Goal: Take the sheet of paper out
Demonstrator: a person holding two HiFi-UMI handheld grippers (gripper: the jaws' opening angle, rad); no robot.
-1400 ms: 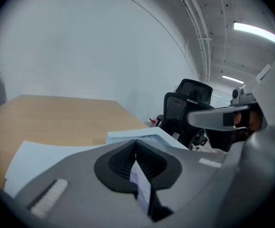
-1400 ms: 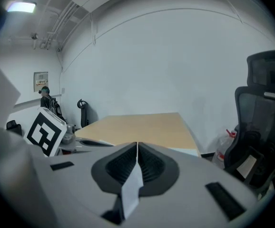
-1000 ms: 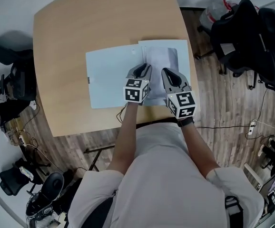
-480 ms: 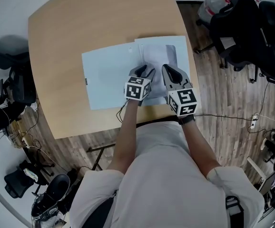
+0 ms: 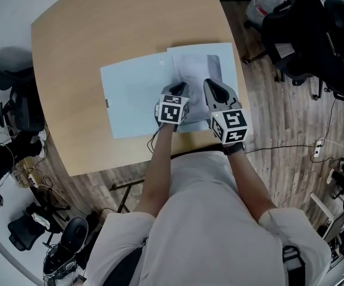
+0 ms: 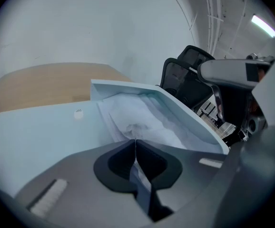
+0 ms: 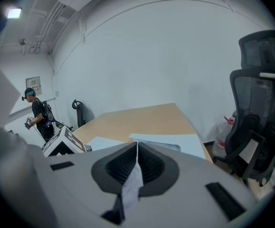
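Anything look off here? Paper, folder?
Yes: the sheet bunches into wrinkles inside the folder where the left gripper's jaws are closing on it, instead of lying flat. The folder's right flap stands lifted, apparently pinched by the right gripper. Nothing else odd.

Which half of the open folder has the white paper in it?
The right half: the crumpled sheet of paper lies inside it. The left half lies flat, holding nothing.
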